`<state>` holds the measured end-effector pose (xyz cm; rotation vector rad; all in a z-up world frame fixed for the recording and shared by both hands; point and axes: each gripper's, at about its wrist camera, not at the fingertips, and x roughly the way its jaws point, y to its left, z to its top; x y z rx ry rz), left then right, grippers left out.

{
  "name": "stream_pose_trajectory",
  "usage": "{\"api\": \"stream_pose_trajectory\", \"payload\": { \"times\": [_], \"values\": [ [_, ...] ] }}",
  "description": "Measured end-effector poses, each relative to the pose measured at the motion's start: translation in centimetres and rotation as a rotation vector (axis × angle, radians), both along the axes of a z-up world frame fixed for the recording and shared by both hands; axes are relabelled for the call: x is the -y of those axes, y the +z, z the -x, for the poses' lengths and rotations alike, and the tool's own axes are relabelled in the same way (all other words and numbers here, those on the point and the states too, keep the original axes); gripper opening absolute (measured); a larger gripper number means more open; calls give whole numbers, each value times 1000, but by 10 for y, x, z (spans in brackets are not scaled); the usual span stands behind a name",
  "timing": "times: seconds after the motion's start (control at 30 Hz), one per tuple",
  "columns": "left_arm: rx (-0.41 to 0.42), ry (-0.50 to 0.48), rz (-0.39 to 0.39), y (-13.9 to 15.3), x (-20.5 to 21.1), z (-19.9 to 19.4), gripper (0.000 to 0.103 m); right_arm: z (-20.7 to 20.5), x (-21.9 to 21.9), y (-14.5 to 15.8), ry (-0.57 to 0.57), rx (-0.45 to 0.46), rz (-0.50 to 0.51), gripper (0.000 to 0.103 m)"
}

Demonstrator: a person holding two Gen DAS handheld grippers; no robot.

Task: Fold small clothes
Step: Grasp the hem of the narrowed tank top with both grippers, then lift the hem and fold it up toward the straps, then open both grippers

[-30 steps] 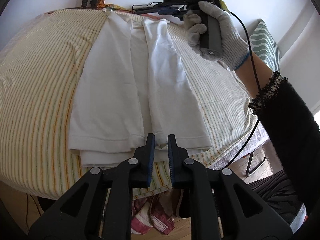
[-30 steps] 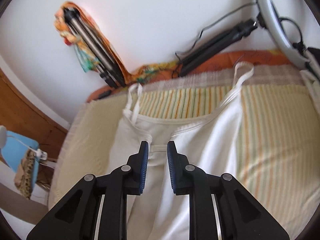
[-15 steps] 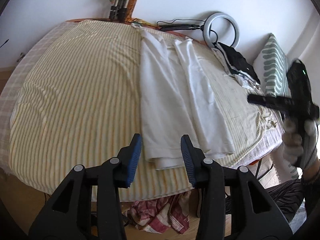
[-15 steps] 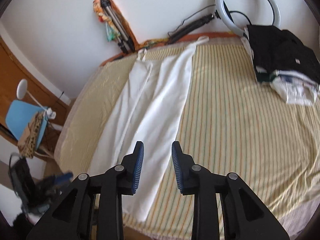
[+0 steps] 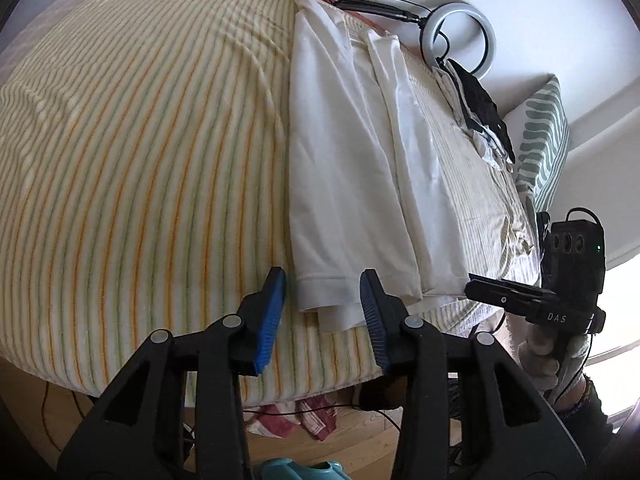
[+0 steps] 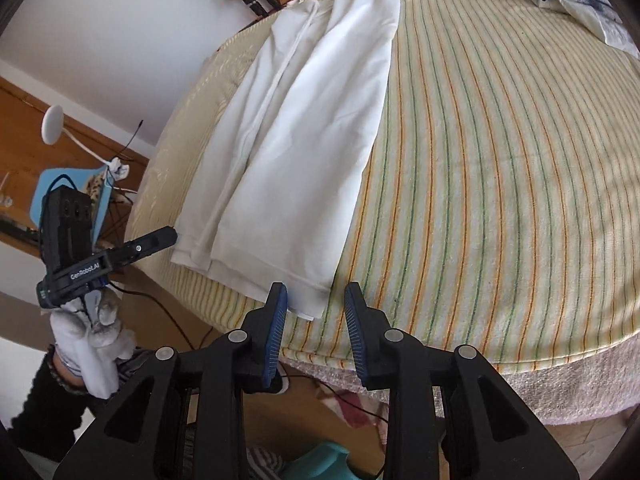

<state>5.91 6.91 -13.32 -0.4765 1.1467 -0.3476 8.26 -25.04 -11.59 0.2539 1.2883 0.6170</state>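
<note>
Left hand-held gripper (image 5: 323, 307) and right hand-held gripper (image 6: 316, 318) both wide apart, holding nothing, just off the white garment (image 5: 352, 168) hem at 6 o'clock on striped bed (image 5: 140, 160).

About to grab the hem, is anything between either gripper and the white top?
Nothing visible: the left gripper and right gripper, jaws open, face the white top's hem at the bed's near edge.
</note>
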Motion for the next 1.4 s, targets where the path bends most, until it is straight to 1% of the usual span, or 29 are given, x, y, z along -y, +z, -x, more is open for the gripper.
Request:
{"api": "stream_pose_trajectory", "payload": {
  "times": [0.03,0.07,0.1,0.13,0.17,0.23,0.33,0.4,0.47,0.53,0.6,0.7,0.83,0.97,1.13,1.3,1.4],
  "values": [
    [-3,-9,-2,0,5,-2,21,-2,0,0,1,-1,-12,27],
    [0,-18,-21,0,9,-1,9,-3,-1,-2,5,-4,-22,18],
    [13,-24,-47,1,13,-1,6,-4,-4,-4,20,-9,-24,11],
    [22,-29,-59,3,16,0,5,-3,-6,-5,29,-8,-16,6],
    [31,-32,-65,5,17,1,4,-2,-7,-5,27,0,-7,4],
    [48,-22,-59,10,13,5,3,1,-6,0,22,14,1,4],
    [63,2,-14,16,5,14,3,7,7,12,-5,38,-45,4],
    [62,-7,-21,14,7,16,3,9,11,15,-8,48,-70,4],
    [35,-22,-40,4,11,16,3,8,10,7,-4,33,-49,4],
    [8,-21,-46,-2,12,15,3,6,7,-6,-11,-9,-30,4],
    [14,-23,-42,0,12,14,3,3,6,-10,-16,-30,-46,4],
    [43,-23,-44,7,13,13,3,1,8,-8,-22,-36,-83,4],
    [50,-22,-39,12,17,10,3,-3,13,-7,-27,-44,-116,4],
    [60,-14,-21,21,19,0,3,-12,25,-1,-58,-49,-167,4],
    [97,16,-12,39,15,-14,3,-25,28,16,-98,-14,-212,4],
    [94,63,5,48,10,-39,3,-43,27,28,-143,21,-230,4],
    [107,83,-12,51,10,-57,3,-55,23,33,-161,51,-214,4]
  ]
}}
